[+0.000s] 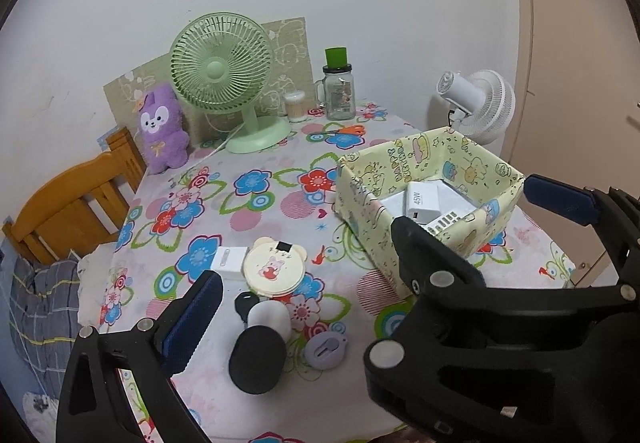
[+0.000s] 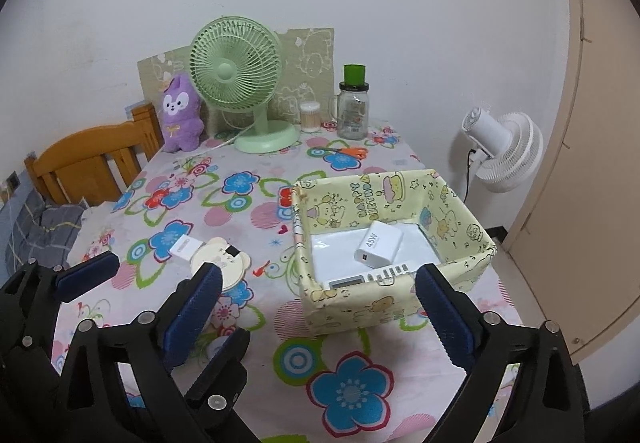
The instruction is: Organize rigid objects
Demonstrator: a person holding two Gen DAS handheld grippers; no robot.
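A yellow cartoon-print box [image 2: 460, 211] [image 1: 356, 203] on the flowered table holds a white 45W charger [image 2: 378, 245] [image 1: 418, 201] and a white remote-like device [image 2: 372, 277]. My right gripper [image 2: 318, 271] [image 1: 476, 211] stands open over the box's near wall, nothing between its blue pads. To its left my left gripper [image 1: 320, 279] is open and empty; its right finger is hidden behind the right gripper. Below it lie a cream bear-shaped round case [image 1: 274, 269] [image 2: 230, 257], a small white block [image 1: 228, 261], a black oval object [image 1: 258, 359], a white cylinder [image 1: 270, 317] and a purple disc [image 1: 326, 351].
At the back stand a green desk fan [image 2: 234, 73], a purple plush [image 2: 180, 115], a glass jar with a green lid [image 2: 354, 111], a cotton-swab tub [image 2: 310, 117] and orange scissors [image 2: 352, 151]. A wooden chair [image 2: 92, 159] is left, a white fan [image 2: 504, 151] right.
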